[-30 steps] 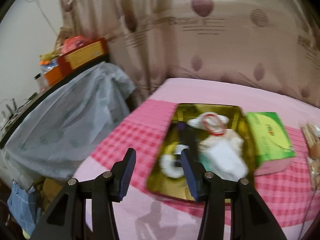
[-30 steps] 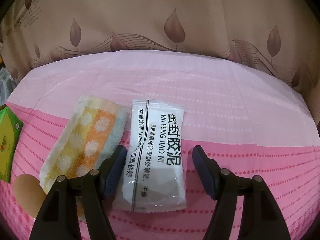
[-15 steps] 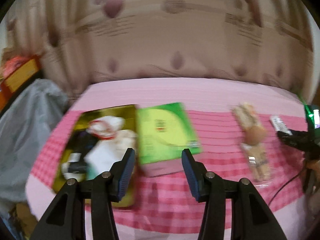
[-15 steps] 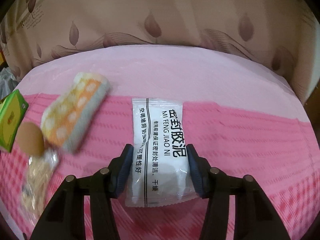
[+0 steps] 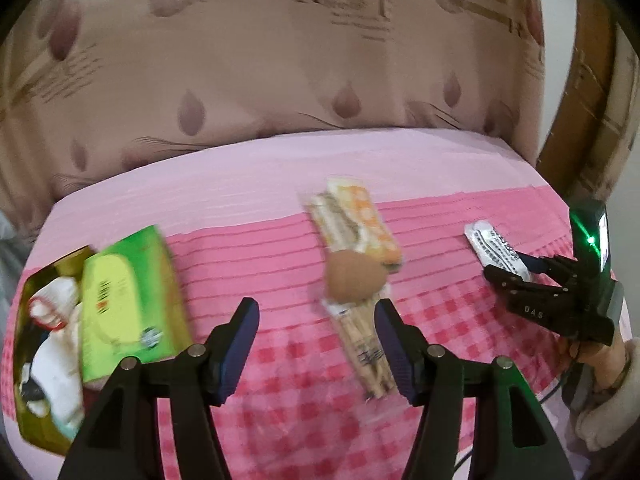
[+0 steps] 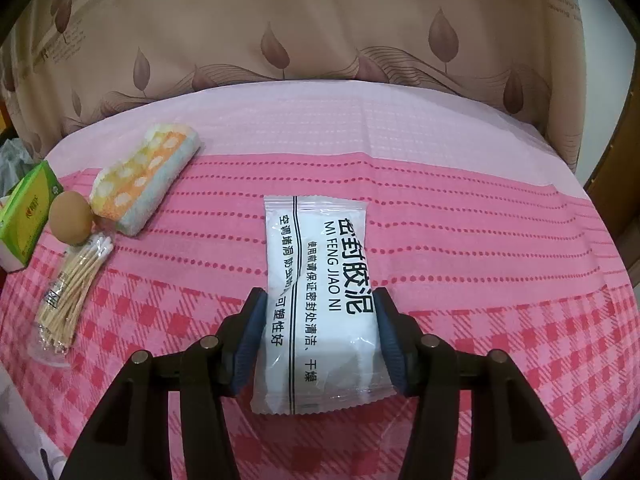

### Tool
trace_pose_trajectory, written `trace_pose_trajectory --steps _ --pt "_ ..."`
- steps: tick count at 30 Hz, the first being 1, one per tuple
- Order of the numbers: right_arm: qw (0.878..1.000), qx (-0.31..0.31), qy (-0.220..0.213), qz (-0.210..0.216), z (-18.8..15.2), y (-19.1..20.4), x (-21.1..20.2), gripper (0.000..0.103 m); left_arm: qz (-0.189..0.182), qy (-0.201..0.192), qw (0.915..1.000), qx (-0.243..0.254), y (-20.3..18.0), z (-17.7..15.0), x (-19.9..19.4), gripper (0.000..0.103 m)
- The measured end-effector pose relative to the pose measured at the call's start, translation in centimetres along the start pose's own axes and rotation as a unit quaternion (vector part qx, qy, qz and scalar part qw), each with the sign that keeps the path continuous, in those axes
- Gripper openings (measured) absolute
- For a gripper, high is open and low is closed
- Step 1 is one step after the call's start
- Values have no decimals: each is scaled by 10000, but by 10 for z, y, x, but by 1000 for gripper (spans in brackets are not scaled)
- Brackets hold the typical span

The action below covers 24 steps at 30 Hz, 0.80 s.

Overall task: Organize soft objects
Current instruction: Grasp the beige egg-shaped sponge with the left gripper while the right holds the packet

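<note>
- Surface (image 6: 460, 240): covered with a pink checked cloth; a leaf-print curtain (image 6: 320, 20) hangs behind its far edge.
- Right tool (image 6: 320, 332): jaws narrow, both pads pressed on the near half of a white packet (image 6: 320, 280). The packet's far end lies toward mid-surface.
- Left tool (image 5: 316, 344): jaws opening and wide, with nothing gripped. The near end of the swab pack (image 5: 366, 344) shows past the right finger (image 5: 394, 352); contact cannot be told.
- Left of the packet, well apart: a folded towel (image 6: 148, 176), orange, yellow and pale blue; a brown egg (image 6: 72, 218) just beside its near end; the swab pack in clear wrap, nearer, touching the egg.
- Further left: a green box (image 6: 24, 216), cut off by the frame edge in the right wrist view.
- Far left in the left wrist view: a gold tin (image 5: 28, 360) just beside the box, holding white items and a red ring. Its contents are blurred and partly cut off.
- Right edge of the left wrist view: the right tool with the packet, and a person's hand (image 5: 608, 396) behind it, partly out of frame.
- Left wrist view is motion-blurred; print on the box is unreadable.
</note>
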State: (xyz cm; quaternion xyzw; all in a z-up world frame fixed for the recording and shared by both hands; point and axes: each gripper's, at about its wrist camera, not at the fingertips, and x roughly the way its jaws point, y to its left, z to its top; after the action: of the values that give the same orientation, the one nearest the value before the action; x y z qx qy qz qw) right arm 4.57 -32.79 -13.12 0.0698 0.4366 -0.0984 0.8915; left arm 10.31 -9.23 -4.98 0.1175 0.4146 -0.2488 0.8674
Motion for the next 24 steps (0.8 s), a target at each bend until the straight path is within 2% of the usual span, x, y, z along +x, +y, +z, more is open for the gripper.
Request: trace_pose_trajectory --steps 4,13,20,24 --pt "10000 46 -13 58 -2 2 2 51 -108 217 9995 203 -11 10 25 62" --pt "9999 75 -18 127 0 0 -2 53 -332 585 9974 269 -11 20 63 62" --pt "9999 80 -16 136 1 -2 -3 54 -422 689 9967 52 -3 25 80 62" --pt "9999 74 -13 139 1 -1 -3 55 -389 702 9967 99 -7 29 87 62"
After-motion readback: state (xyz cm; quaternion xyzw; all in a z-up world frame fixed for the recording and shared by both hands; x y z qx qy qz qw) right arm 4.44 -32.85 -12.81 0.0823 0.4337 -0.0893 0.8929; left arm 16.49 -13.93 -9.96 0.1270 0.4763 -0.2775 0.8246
